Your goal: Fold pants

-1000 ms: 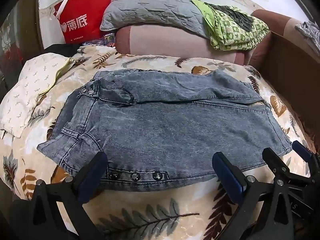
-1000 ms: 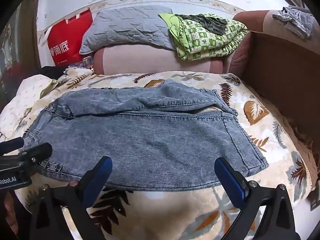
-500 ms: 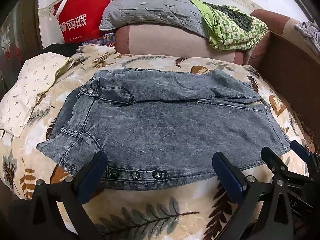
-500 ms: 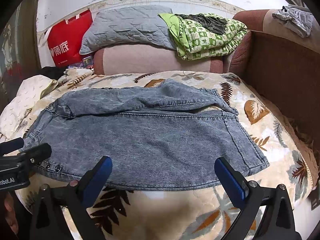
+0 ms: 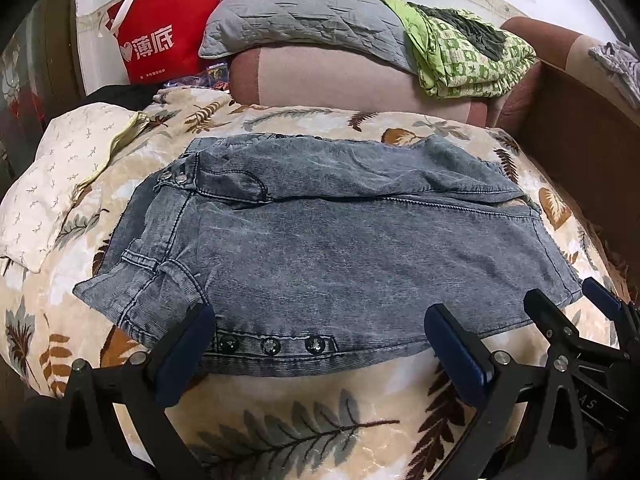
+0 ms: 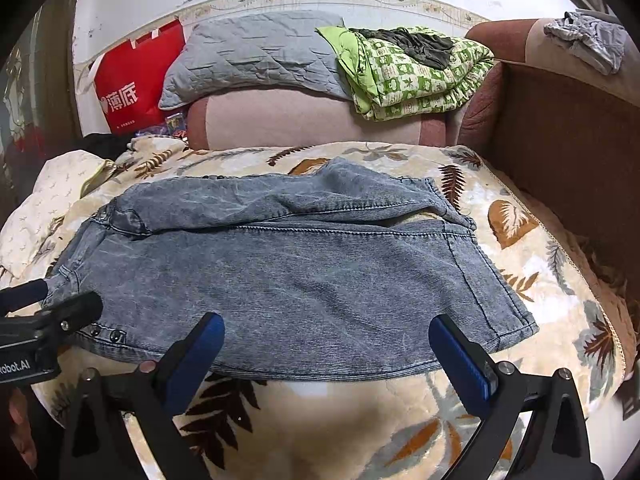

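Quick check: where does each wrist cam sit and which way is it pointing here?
Left wrist: on the left gripper, over the near waistband end of the jeans, facing the sofa arm; its open blue fingers and the right gripper show.
Right wrist: on the right gripper, nearer the hem end, same heading; open fingers, the left gripper and a fingertip show.
Shared: jeans, leaf-print blanket, red bag.

Left gripper [image 5: 320,344] and right gripper [image 6: 326,354] spread wide.

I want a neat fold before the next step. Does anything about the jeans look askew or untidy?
Yes. The grey-blue denim pants lie half folded on the leaf-patterned blanket, but the far layer is rumpled and its right end is lifted, leaving a gap. The near-left waistband corner is bunched.
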`<state>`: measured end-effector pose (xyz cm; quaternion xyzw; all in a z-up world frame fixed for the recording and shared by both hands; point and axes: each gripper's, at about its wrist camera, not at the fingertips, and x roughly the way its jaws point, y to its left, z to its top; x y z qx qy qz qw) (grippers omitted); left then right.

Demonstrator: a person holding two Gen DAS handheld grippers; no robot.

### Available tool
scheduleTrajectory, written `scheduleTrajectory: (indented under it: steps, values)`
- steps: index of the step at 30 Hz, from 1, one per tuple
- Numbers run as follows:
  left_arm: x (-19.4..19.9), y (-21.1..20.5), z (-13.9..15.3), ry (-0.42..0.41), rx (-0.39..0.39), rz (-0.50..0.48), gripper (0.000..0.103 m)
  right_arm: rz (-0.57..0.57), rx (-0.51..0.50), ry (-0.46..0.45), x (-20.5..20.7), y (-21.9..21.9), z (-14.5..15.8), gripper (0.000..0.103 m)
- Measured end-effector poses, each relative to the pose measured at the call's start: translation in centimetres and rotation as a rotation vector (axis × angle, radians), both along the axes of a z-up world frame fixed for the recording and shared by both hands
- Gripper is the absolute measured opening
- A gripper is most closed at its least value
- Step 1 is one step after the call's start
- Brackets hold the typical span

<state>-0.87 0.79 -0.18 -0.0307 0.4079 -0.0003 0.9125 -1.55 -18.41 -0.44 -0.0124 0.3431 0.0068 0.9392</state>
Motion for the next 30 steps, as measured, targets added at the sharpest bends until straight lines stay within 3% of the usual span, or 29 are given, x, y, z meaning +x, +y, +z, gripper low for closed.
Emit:
scheduleTrajectory:
  steps: [30]
  values:
    - [0.05,0.05,-0.25,0.01,-0.019,-0.004,0.103,-0.003,-0.002,0.002,-0.03,0.01,-0.01,0.103]
